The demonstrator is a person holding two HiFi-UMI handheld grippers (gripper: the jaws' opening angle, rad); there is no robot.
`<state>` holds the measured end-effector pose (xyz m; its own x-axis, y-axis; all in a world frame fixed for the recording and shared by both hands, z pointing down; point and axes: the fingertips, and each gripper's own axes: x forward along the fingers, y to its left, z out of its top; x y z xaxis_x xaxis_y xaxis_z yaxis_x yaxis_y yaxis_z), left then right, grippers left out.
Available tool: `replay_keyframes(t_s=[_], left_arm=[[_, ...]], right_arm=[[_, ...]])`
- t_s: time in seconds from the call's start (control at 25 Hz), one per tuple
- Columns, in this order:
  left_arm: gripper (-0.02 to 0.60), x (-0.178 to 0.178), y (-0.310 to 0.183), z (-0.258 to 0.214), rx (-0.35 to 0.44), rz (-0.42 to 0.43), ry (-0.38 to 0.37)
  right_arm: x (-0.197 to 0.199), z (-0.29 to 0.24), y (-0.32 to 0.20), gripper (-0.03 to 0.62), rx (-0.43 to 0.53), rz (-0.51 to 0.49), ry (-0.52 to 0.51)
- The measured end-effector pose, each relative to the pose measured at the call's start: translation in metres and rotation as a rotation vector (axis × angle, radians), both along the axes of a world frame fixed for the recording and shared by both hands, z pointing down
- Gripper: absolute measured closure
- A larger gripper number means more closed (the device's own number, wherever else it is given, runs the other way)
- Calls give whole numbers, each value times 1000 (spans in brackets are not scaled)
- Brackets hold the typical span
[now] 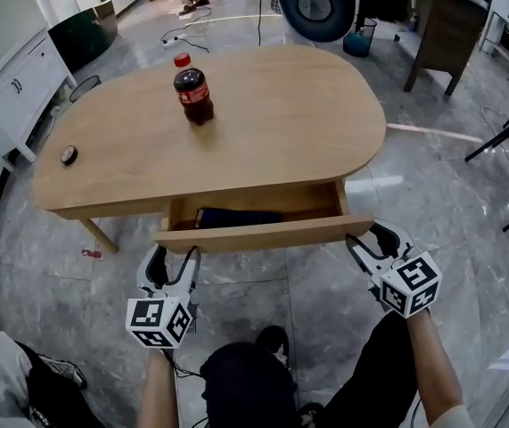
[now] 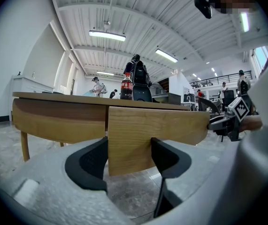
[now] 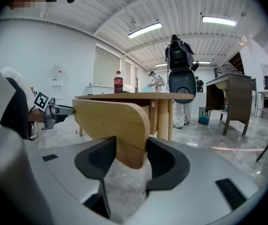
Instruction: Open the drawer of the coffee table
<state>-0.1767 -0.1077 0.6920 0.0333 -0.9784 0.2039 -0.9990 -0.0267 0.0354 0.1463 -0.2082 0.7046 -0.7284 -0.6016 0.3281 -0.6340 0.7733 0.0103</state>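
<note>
The oval wooden coffee table (image 1: 281,123) has its drawer pulled partly out, and a dark flat thing (image 1: 236,217) lies inside. The drawer front (image 1: 263,233) is a long wooden board. My left gripper (image 1: 174,255) is shut on the board's left end, which fills the gap between its pads in the left gripper view (image 2: 130,156). My right gripper (image 1: 365,236) is shut on the rounded right end, seen between the pads in the right gripper view (image 3: 131,156). Both grippers point nearly level at the drawer front (image 2: 157,125) (image 3: 110,121).
A cola bottle (image 1: 192,90) stands on the tabletop and a small round dark object (image 1: 69,155) lies near its left edge. A white cabinet (image 1: 13,87) is at the left, a desk (image 1: 446,25) at the back right. My legs and shoe (image 1: 254,364) are below the drawer.
</note>
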Motion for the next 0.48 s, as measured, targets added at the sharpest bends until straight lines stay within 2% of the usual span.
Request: replay_keyframes(t_s=[0.48], left_arm=[[305, 6, 22, 2, -2, 12, 16]], right_arm=[[7, 2, 23, 379, -11, 2, -11]])
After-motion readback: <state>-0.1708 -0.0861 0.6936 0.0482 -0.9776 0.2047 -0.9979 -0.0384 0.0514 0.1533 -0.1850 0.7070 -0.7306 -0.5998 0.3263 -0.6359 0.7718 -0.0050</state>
